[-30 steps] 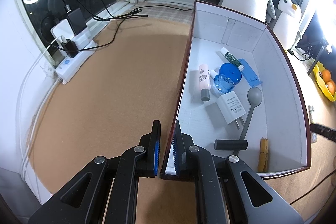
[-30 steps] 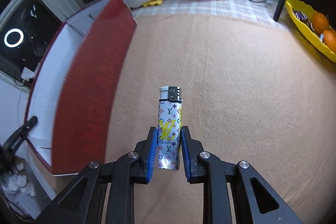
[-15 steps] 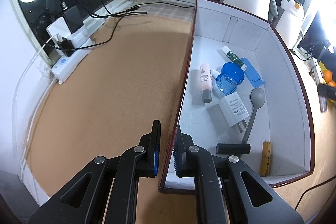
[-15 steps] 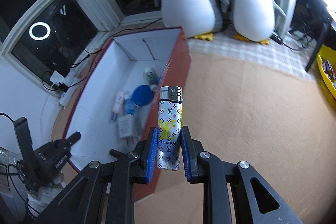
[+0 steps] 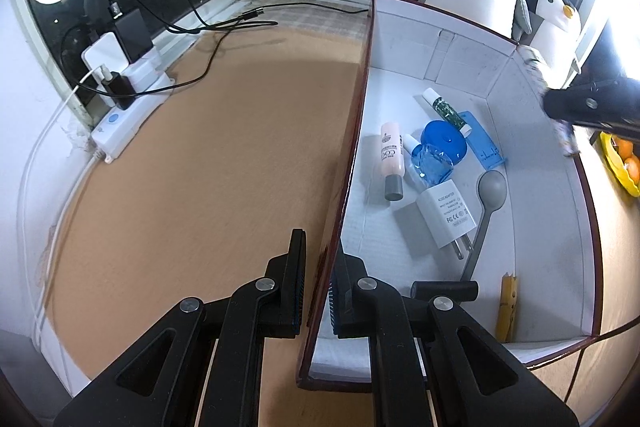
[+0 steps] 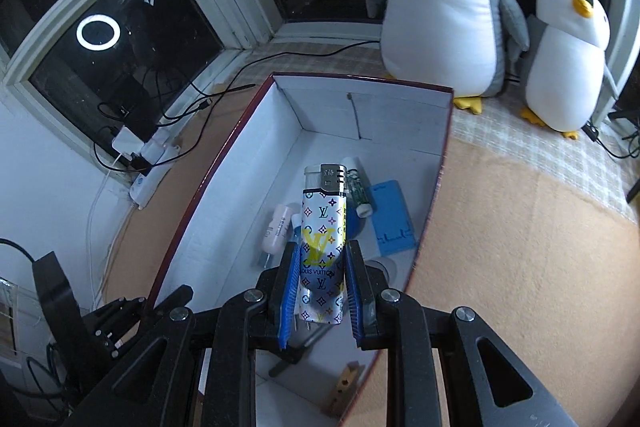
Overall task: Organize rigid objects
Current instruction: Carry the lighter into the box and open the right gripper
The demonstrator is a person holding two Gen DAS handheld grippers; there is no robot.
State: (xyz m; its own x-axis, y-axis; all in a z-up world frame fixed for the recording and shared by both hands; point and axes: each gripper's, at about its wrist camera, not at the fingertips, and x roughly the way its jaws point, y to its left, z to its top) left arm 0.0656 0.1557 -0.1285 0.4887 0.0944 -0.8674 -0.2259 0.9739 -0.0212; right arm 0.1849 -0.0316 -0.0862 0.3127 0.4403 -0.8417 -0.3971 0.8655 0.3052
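Right gripper [image 6: 320, 291] clamped on a patterned lighter [image 6: 323, 247], held upright over the open box [image 6: 224, 187]. Left gripper [image 5: 316, 291] pinched shut on the box's near wall, steadying it at about 6 o'clock in the left wrist view. Lying on the box floor: pink tube [image 5: 390, 159], blue bottle [image 5: 434, 159], white charger plug [image 5: 446, 213], grey spoon [image 5: 486, 207], green vial [image 5: 446, 111], blue card [image 5: 482, 141], yellow clip [image 5: 506, 307]. Likely step: carrying the lighter in for dropping. Next move probably calls for lowering toward bare floor at about 11 o'clock of the pile, then releasing. Compared with a second ago: lighter then over bare tan carpet with the box off at 9 o'clock, now above the box interior; left grip unchanged.
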